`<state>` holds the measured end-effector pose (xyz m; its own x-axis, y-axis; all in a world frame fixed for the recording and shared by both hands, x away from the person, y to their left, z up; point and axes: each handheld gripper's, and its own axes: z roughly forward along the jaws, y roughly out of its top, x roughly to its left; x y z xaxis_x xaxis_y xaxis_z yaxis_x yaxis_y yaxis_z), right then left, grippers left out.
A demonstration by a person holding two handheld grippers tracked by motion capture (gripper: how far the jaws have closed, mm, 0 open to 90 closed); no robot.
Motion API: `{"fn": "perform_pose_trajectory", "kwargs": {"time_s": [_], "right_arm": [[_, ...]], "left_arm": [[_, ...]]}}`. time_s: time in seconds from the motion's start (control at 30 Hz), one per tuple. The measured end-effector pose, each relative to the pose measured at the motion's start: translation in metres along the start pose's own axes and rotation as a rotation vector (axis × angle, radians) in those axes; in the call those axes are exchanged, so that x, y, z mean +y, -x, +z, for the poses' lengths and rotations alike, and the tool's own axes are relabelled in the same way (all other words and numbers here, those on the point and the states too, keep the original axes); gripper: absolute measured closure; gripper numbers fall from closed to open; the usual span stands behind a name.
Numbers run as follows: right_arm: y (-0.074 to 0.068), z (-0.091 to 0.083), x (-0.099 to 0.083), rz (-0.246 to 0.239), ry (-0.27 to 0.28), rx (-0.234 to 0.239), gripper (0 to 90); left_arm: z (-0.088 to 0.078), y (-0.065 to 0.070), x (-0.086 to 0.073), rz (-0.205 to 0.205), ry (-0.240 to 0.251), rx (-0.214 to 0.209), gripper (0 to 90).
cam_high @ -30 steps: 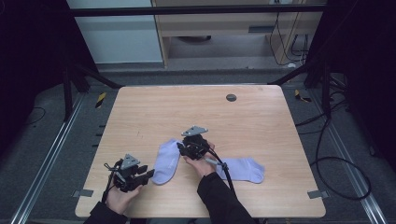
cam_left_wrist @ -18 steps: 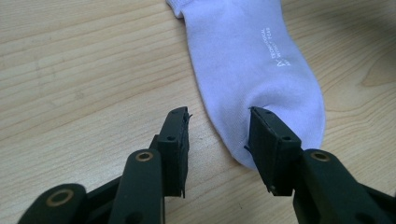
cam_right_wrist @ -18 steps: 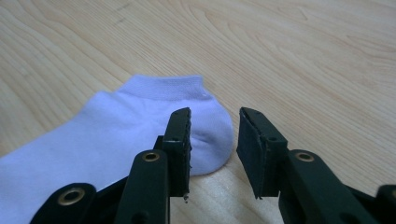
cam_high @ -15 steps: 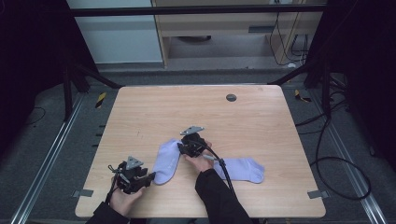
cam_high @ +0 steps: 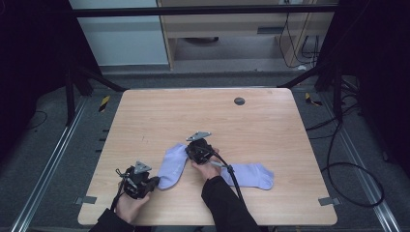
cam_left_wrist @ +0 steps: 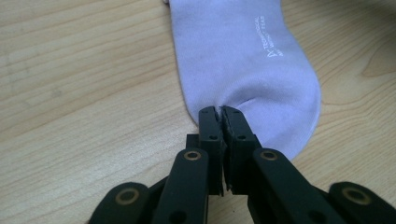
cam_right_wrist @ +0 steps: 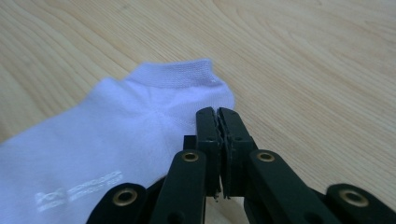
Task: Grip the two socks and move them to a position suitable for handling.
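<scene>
Spreading across most of the high view, a pale wooden tabletop (cam_high: 270, 125) stands on a dark carpeted floor (cam_high: 48, 159), with a light cabinet (cam_high: 121, 38) and an open wooden shelf unit (cam_high: 232, 29) behind it and black cables (cam_high: 348, 159) trailing on the right. A small dark round disc (cam_high: 239, 101) sits in the wood near the far edge.

Two lilac ankle socks lie flat near the person's edge. The left sock (cam_high: 173, 164) runs with its long axis slanting from the near left up toward the middle; the right sock (cam_high: 251, 175) lies roughly crosswise, its rounded end pointing right.

The left tongs (cam_high: 153, 181) sit at the near end of the left sock, and the right tongs (cam_high: 189, 153) at its far end, the right forearm crossing over the inner end of the other sock.

From the left gripper view, the left tongs (cam_left_wrist: 220, 112) are closed together, pinching the rounded toe edge of the left sock (cam_left_wrist: 243, 60), where the fabric puckers; small white lettering (cam_left_wrist: 268, 37) shows farther up the sole. The right gripper view shows the right tongs (cam_right_wrist: 217, 113) likewise closed at the heel beside the ribbed cuff (cam_right_wrist: 180, 74), though whether cloth is actually caught there is hard to tell; faint lettering (cam_right_wrist: 79, 186) appears at lower left.
</scene>
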<state>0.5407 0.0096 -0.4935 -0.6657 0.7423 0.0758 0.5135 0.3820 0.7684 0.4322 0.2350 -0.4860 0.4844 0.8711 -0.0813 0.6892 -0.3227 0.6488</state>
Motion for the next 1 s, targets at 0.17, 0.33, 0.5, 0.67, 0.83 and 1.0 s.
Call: {"fn": "perform_pose_trajectory", "kwargs": {"time_s": [0.17,0.33,0.5,0.67,0.83,1.0], "right_arm": [[-0.005,-0.027,0.001,-0.013,0.056,0.017,88.2],[-0.012,-0.051,-0.013,-0.01,0.06,0.005,87.9],[-0.016,-0.059,-0.032,-0.004,0.009,0.0,87.5],[-0.021,-0.062,-0.045,-0.003,-0.03,0.001,86.8],[-0.025,-0.064,-0.051,0.006,-0.067,0.005,78.1],[-0.017,-0.084,-0.047,0.018,-0.002,0.006,70.9]], "left_arm": [[-0.008,-0.01,0.009,-0.001,0.045,0.034,86.7],[-0.003,-0.02,0.02,0.02,0.048,0.062,86.6],[0.011,-0.02,0.03,0.069,0.01,0.089,86.6],[0.015,-0.017,0.031,0.088,-0.005,0.091,85.3],[0.01,-0.024,0.029,0.059,0.013,0.1,75.2],[-0.002,-0.032,0.029,0.006,0.062,0.095,68.6]]}}
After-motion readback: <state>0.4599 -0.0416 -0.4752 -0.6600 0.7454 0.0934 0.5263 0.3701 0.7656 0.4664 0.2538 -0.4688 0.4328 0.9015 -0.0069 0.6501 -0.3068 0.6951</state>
